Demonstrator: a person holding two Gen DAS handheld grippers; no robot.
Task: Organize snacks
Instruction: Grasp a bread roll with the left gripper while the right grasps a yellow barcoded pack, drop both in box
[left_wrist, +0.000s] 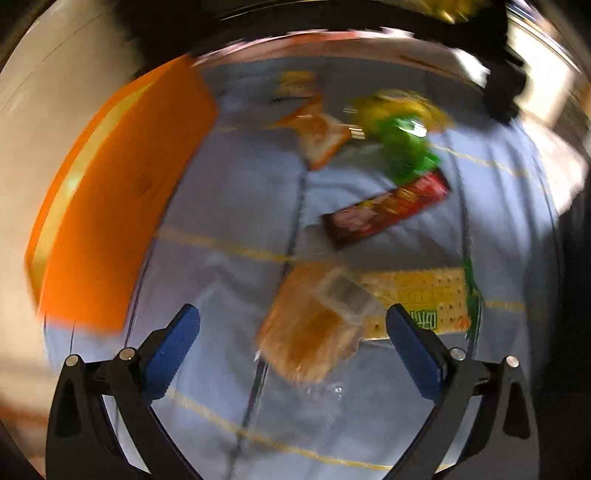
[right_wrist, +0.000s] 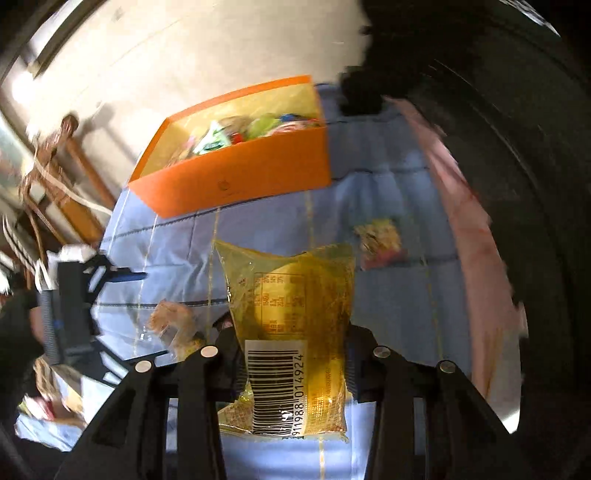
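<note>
Yellow packet headed for the orange box

Right gripper (right_wrist: 295, 365) jaws grip the yellow packet (right_wrist: 291, 314); lift over the orange box (right_wrist: 236, 177) wall before release. Left gripper (left_wrist: 291, 350) jaws wide.

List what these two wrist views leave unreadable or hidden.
- Left wrist view: motion blur smears the labels of the snacks on the blue cloth.
- Left wrist view: the orange box shows only its side; contents hidden.
- Right wrist view: the yellow packet covers the right gripper pads.

Orange box (right_wrist: 236, 177), pale blue quilt (left_wrist: 229, 206) with yellow lines.
</note>
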